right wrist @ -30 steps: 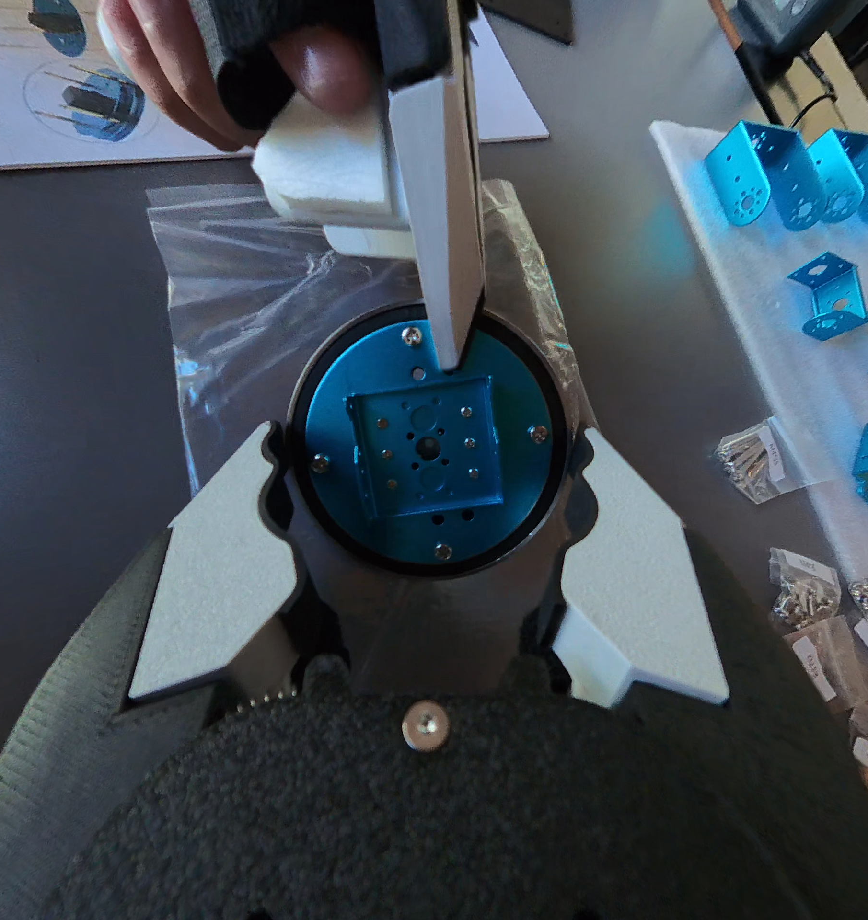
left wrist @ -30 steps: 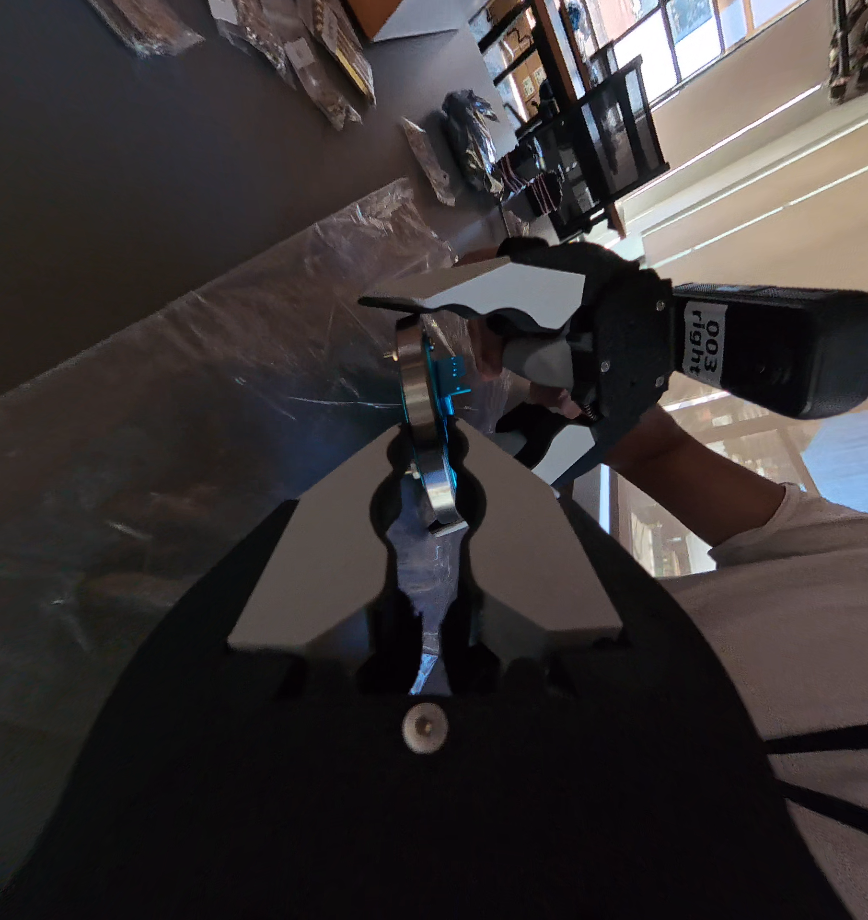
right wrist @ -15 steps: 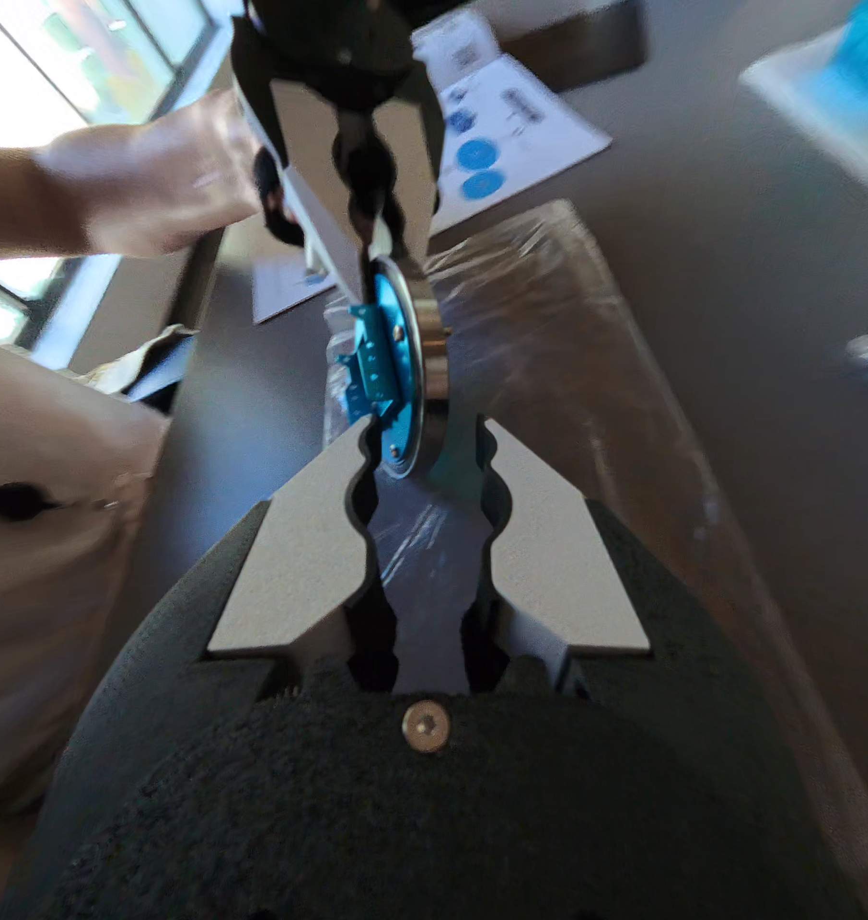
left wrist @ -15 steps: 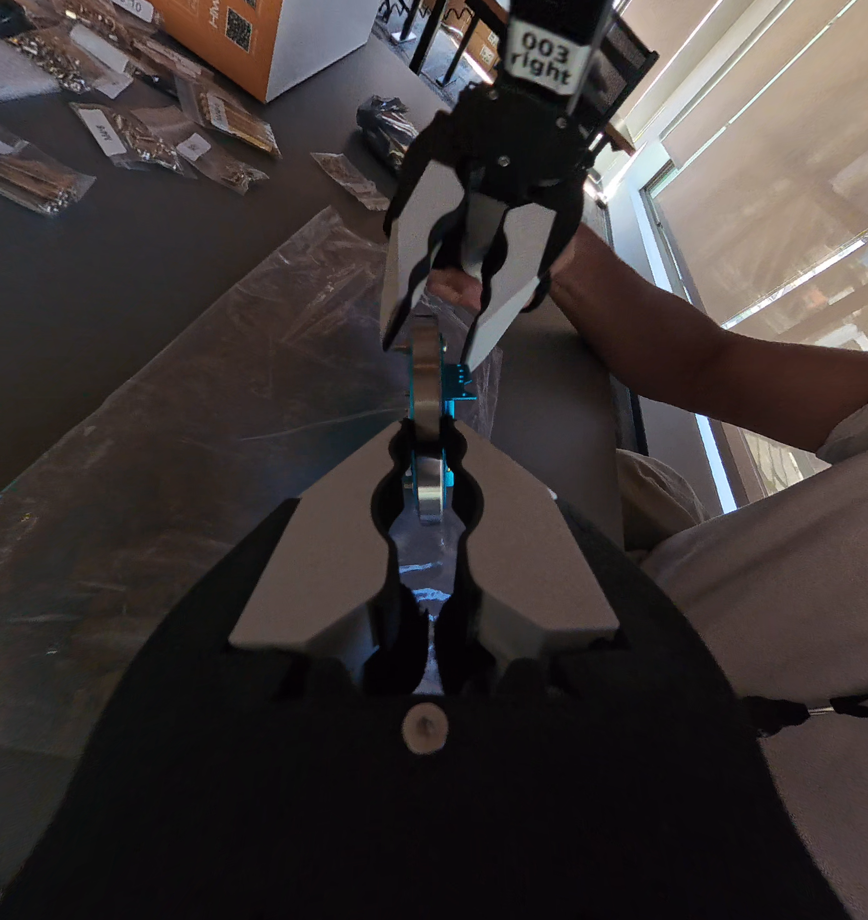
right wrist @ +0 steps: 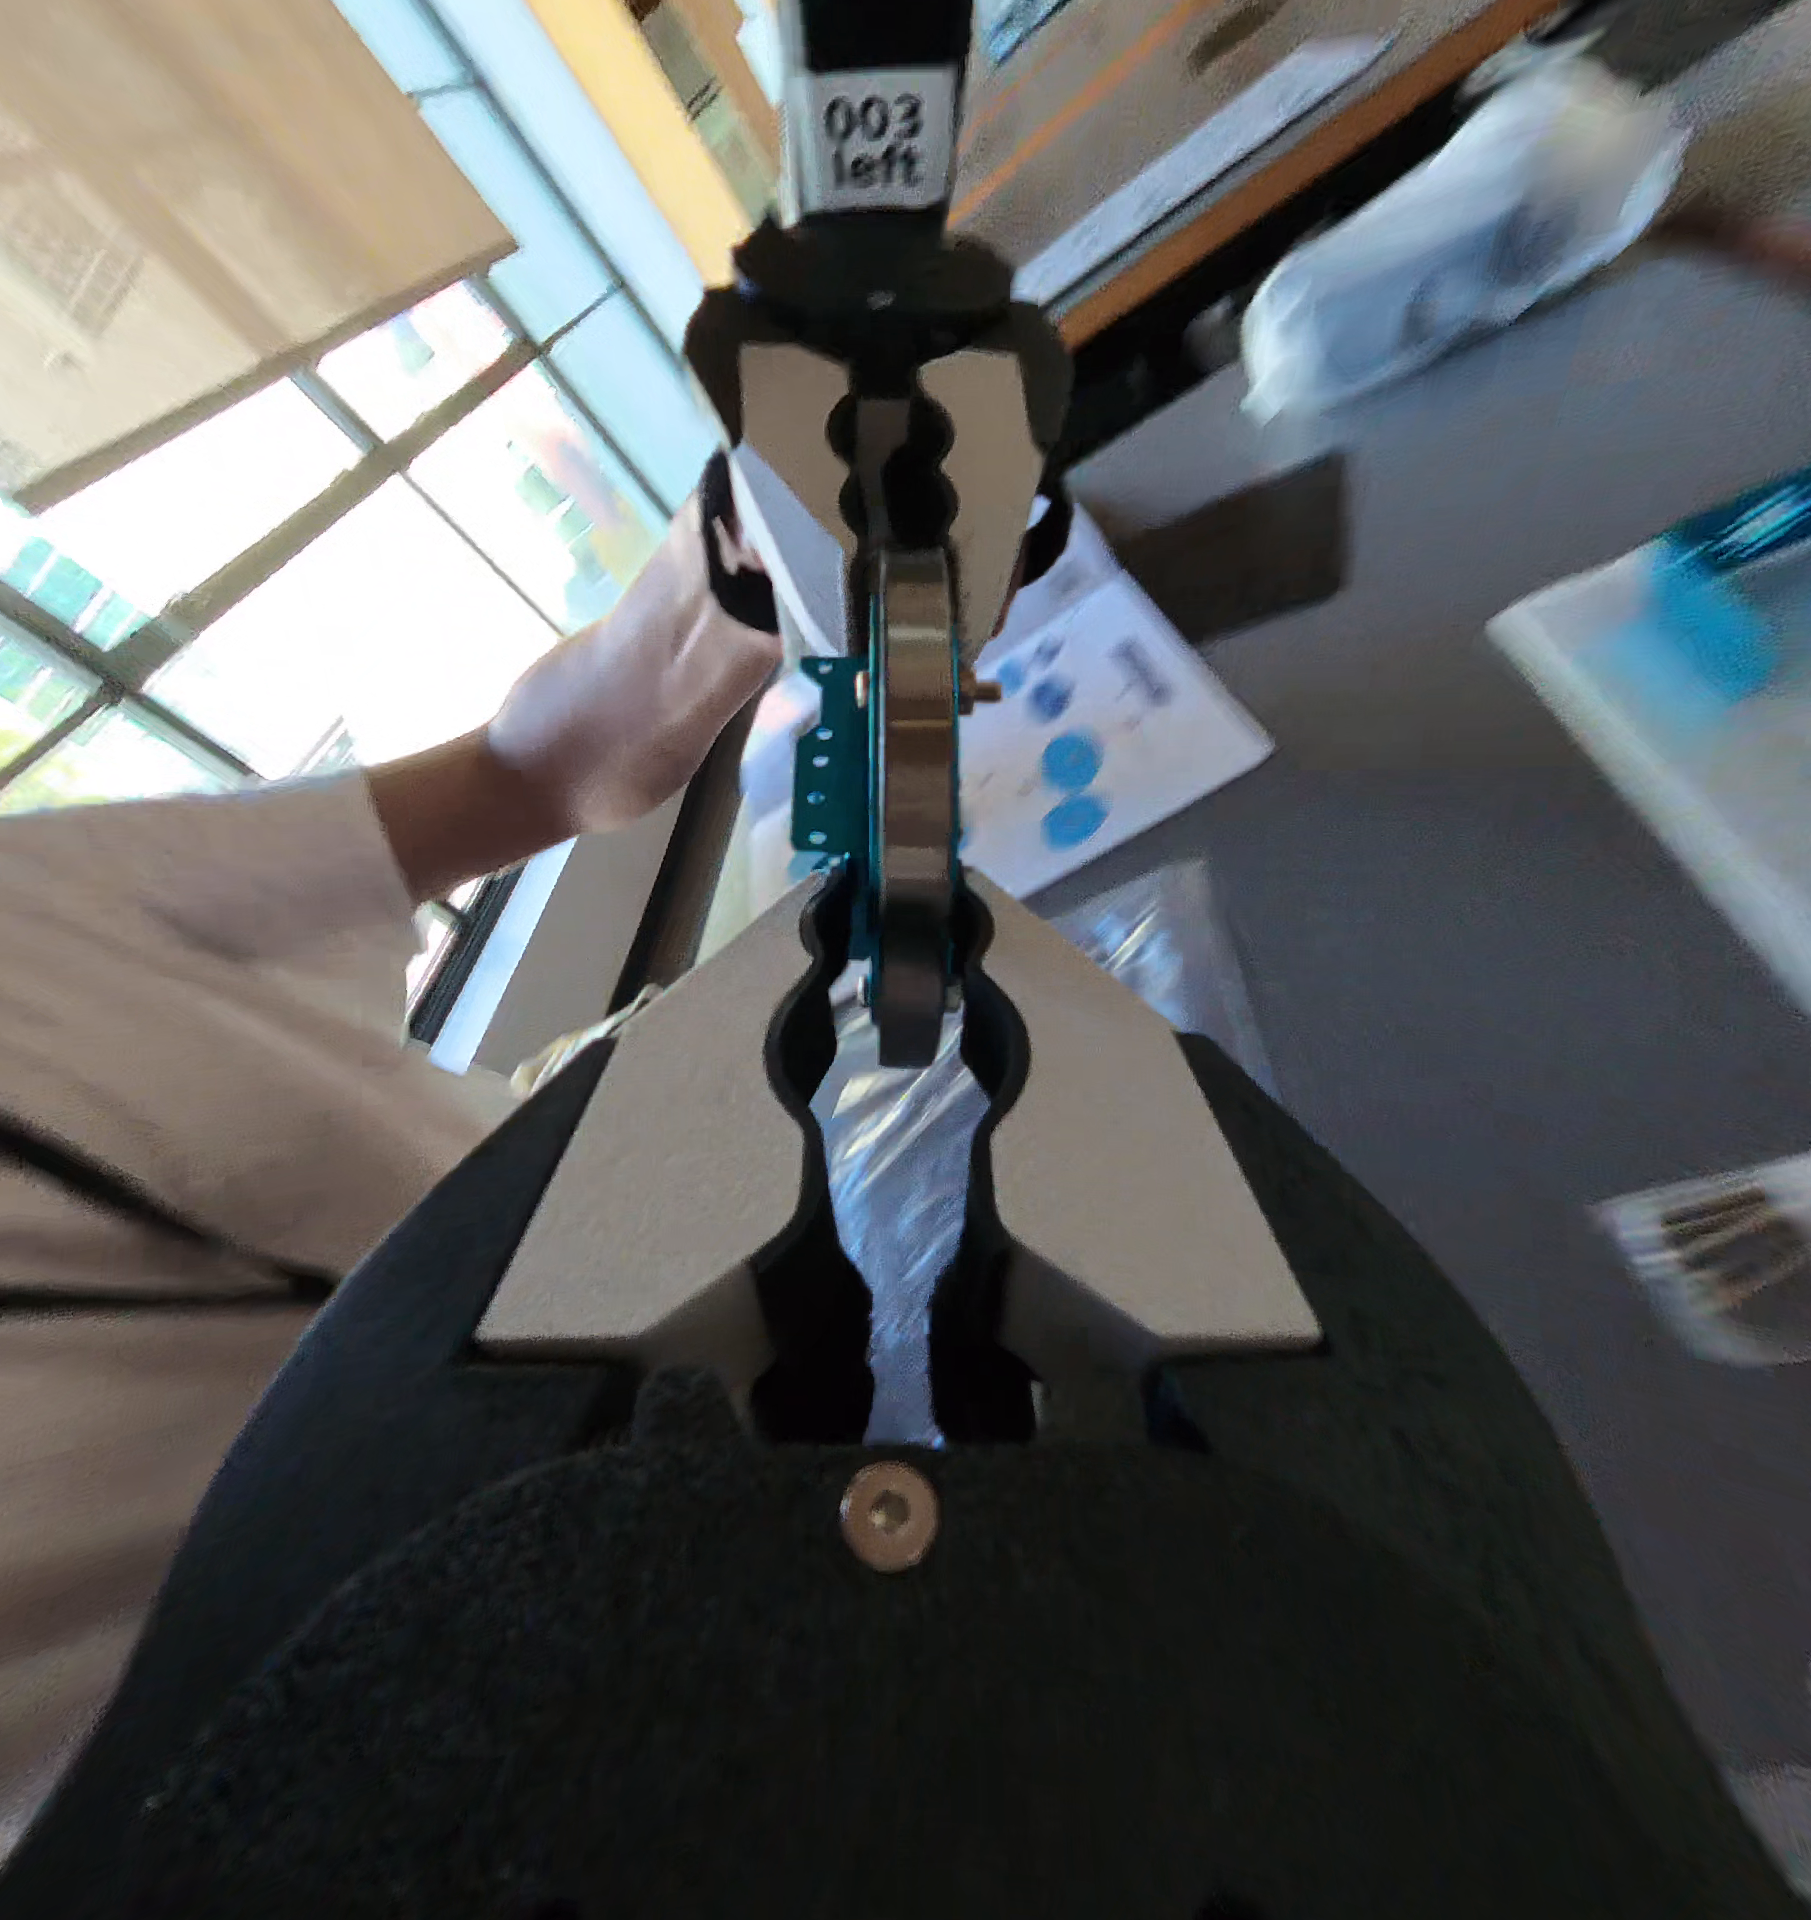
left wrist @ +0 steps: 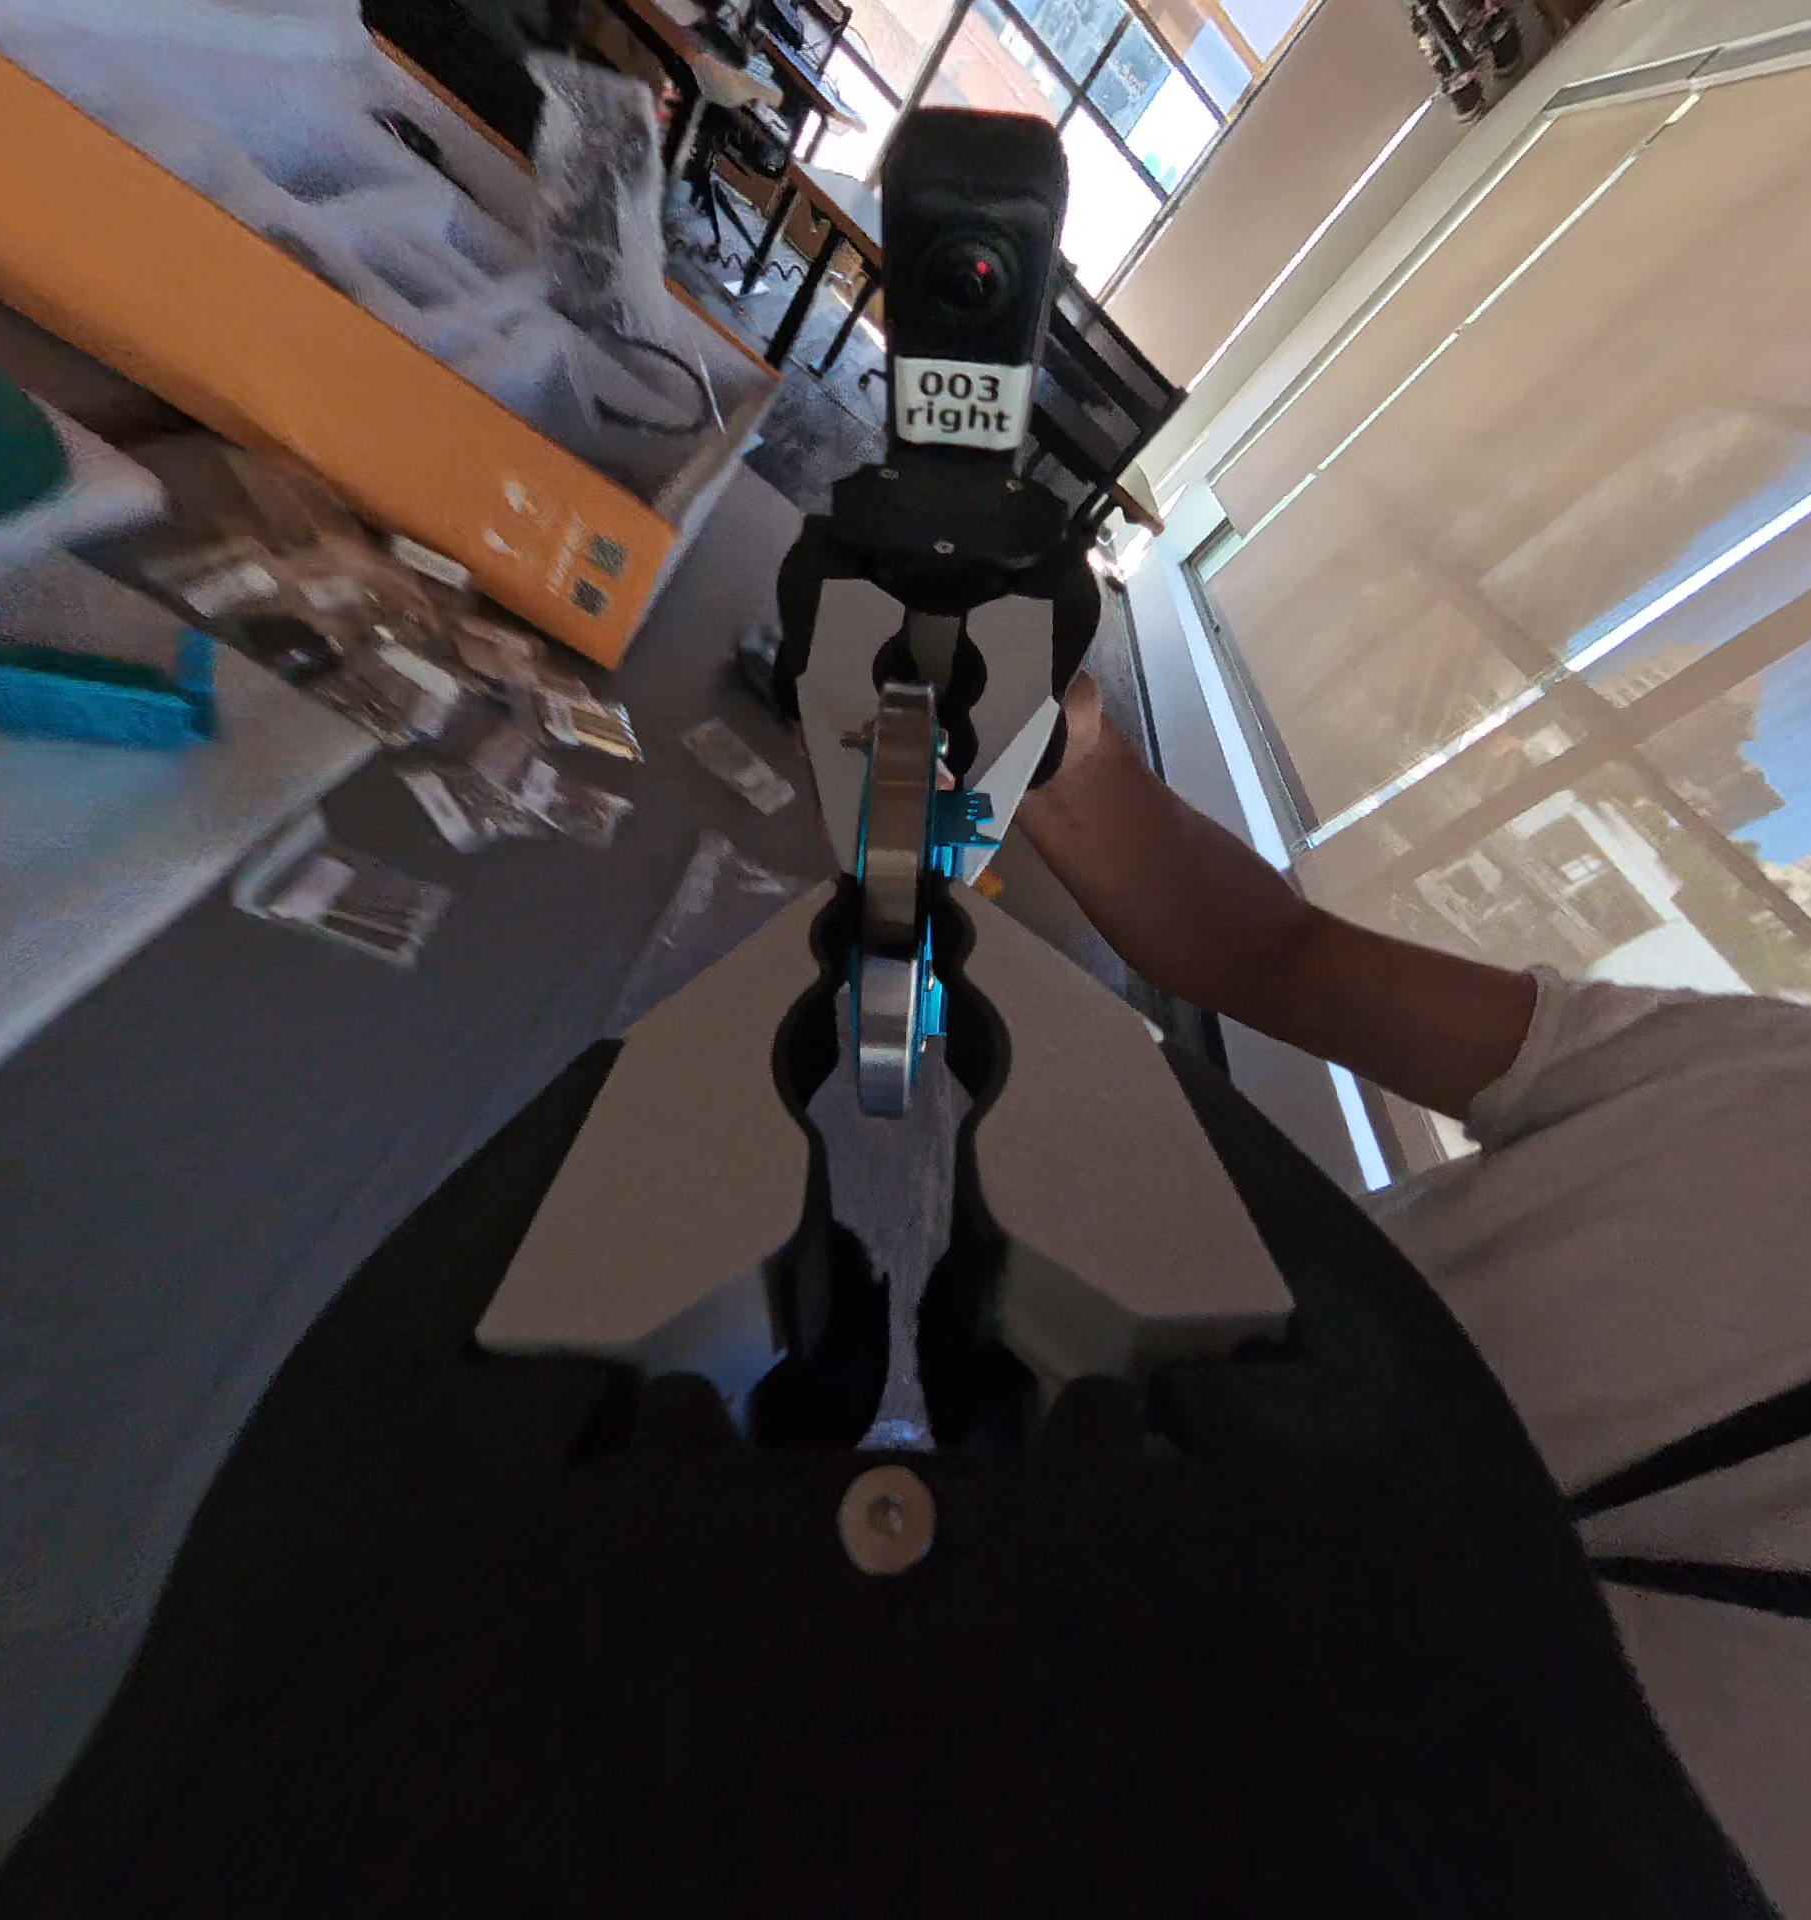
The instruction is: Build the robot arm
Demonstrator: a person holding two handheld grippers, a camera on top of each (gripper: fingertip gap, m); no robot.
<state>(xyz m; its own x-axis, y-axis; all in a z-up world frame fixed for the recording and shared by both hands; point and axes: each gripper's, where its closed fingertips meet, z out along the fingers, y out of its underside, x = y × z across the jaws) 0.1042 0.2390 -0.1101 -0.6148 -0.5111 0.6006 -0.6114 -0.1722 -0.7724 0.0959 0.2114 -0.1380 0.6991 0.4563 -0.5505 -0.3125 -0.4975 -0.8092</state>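
Observation:
A round disc, a blue plate with a silver bearing ring and a small blue square bracket on one face, is held edge-on in the air between the two grippers (left wrist: 893,831) (right wrist: 916,769). My left gripper (left wrist: 893,920) is shut on its near rim in the left wrist view. My right gripper (right wrist: 906,925) is shut on the opposite rim. Each gripper shows facing the other across the disc: the right one (left wrist: 932,717) in the left wrist view, the left one (right wrist: 906,566) in the right wrist view. The disc is clear of the table.
A dark table lies below, with an orange box (left wrist: 288,343), small bags of screws (left wrist: 485,707), a blue bracket (left wrist: 70,696), a printed sheet (right wrist: 1098,748), a clear plastic bag (right wrist: 1140,956) and a white tray (right wrist: 1711,665). A person's forearm (left wrist: 1244,935) is on the window side. My two grippers' fingertips are within a few centimetres of each other.
The right gripper has swung from over the disc's flat face to its rim and closed on it. Both grippers have lifted the disc off the plastic bag and tilted upward.

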